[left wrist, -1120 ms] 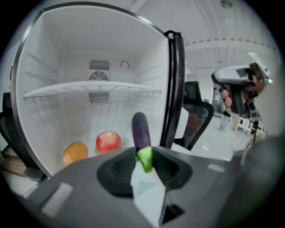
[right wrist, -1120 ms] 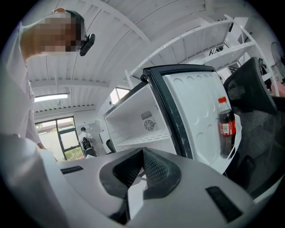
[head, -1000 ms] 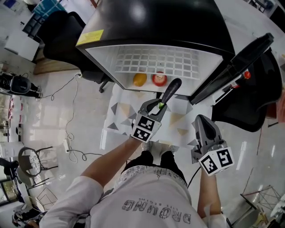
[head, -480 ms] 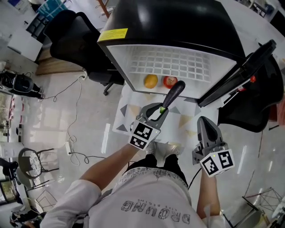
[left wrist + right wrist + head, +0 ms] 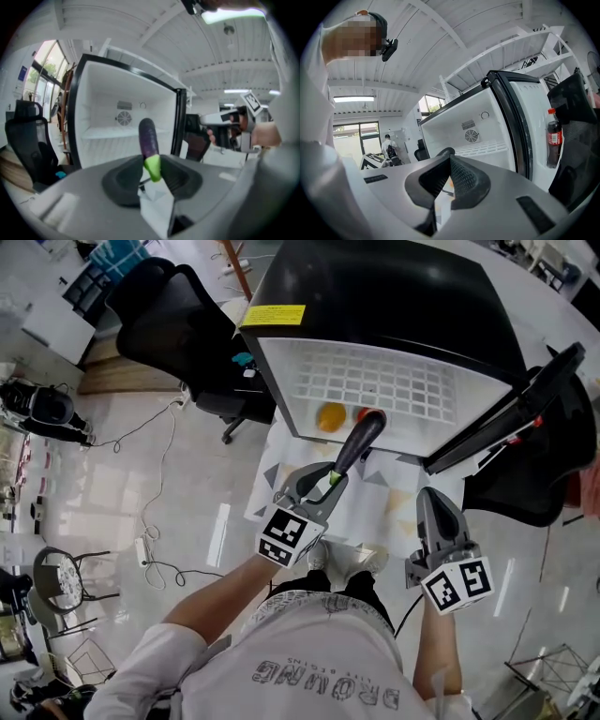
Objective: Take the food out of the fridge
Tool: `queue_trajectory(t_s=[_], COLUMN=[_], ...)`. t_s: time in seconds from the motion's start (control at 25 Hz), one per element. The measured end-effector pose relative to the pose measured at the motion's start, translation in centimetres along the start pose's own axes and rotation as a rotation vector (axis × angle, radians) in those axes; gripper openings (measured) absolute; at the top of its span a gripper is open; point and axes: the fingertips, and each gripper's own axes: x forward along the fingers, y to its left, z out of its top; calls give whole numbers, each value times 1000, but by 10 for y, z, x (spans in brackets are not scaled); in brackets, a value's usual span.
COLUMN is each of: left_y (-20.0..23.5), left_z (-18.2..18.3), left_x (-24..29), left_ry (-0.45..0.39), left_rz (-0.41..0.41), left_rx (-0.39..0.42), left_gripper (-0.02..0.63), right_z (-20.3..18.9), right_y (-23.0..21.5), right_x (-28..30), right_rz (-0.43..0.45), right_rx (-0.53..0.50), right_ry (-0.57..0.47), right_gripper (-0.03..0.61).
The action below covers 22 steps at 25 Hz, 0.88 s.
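The black fridge [image 5: 394, 296] stands open, its white wire shelf [image 5: 375, 381] seen from above. An orange fruit [image 5: 330, 416] and a red food item [image 5: 361, 412] lie inside below the shelf. My left gripper [image 5: 326, 480] is shut on a purple eggplant [image 5: 361, 440] just in front of the opening. In the left gripper view the jaws [image 5: 151, 171] pinch the eggplant [image 5: 147, 136] at its green stem end, and it sticks up and forward. My right gripper [image 5: 434, 501] hangs to the right, shut with nothing between its jaws [image 5: 449, 160].
The fridge door [image 5: 511, 413] stands open at the right, with a red-labelled bottle [image 5: 554, 136] in its rack. A patterned mat [image 5: 281, 486] lies on the floor before the fridge. A black office chair [image 5: 178, 324] stands left of it, and cables [image 5: 155, 474] trail across the floor.
My left gripper has risen with the eggplant and its marker cube has drifted left and down in the head view. The fridge now sits further right in view. The right gripper has shifted slightly.
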Motion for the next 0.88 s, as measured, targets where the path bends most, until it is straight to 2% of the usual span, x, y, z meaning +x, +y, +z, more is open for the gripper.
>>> queue_trajectory(t_s=[0.52,0.88], left_y=[24,35], left_z=[29,35], left_x=[-31,-42], left_ry=[-78,-101], left_rz=[43,77], left_rx=[-10,-22], left_gripper=[118,118], right_z=[5,7], right_y=[20,24], right_x=[12,16], right_rz=[23,38], right_rx=[-19,-20], right_ry=[-4,-5], right_gripper=[0,0])
